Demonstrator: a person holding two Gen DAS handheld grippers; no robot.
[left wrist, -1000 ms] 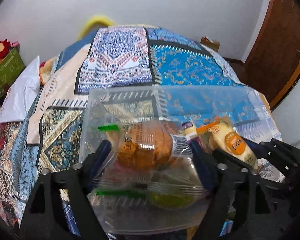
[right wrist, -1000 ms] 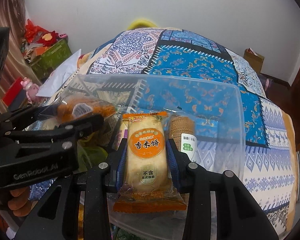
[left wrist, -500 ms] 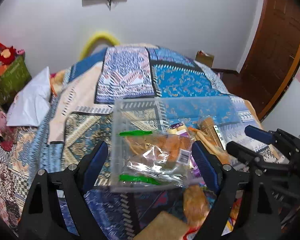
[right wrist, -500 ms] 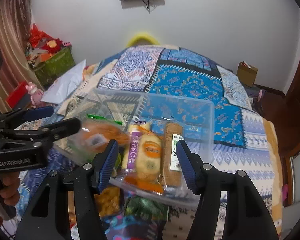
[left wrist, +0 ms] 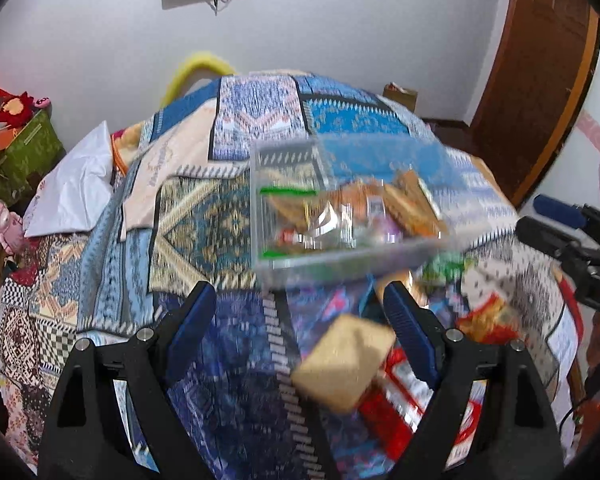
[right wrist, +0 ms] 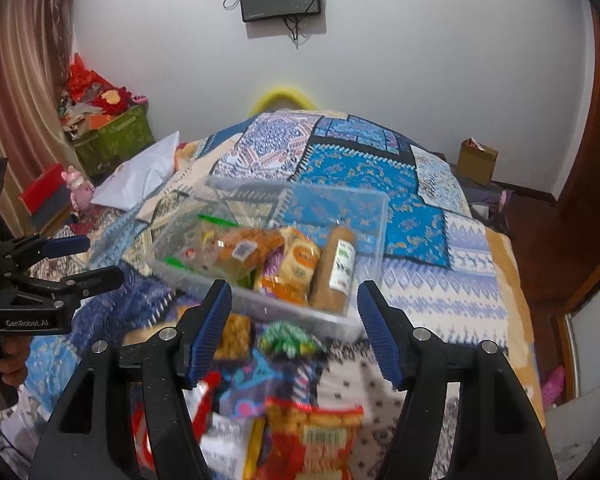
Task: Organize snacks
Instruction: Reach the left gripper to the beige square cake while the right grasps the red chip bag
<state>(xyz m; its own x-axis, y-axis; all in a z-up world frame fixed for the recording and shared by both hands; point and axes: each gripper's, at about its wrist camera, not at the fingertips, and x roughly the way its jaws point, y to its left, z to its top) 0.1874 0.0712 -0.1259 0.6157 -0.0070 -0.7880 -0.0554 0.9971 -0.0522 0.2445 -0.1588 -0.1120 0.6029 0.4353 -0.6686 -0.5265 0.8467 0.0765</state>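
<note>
A clear plastic bin (right wrist: 374, 216) sits on the patterned bedspread and holds a bagged bread (right wrist: 240, 250), an orange rice-cake pack (right wrist: 302, 258) and a brown biscuit roll (right wrist: 338, 268). My right gripper (right wrist: 294, 294) hovers just short of the bin's near wall. Its jaws are opening and nothing is between them. In the blurred left wrist view the bin (left wrist: 288, 160) lies ahead of my left gripper (left wrist: 298, 300), which is open and empty above a tan biscuit pack (left wrist: 342, 364). The left gripper (right wrist: 60, 264) also shows at the left edge of the right wrist view.
Loose snacks lie on the bedspread in front of the bin: a green packet (right wrist: 286, 338), a yellow snack pack (right wrist: 236, 336), an orange-red chip bag (right wrist: 312, 440) and a red packet (left wrist: 400, 400). A white pillow (right wrist: 140, 172) and a green box (right wrist: 116, 140) are at the left. A cardboard box (right wrist: 478, 160) is on the floor at the right.
My right gripper let go of the rice-cake pack, which now lies in the bin. Both grippers drew back and up from the bin. The left one left the bread bag behind.
</note>
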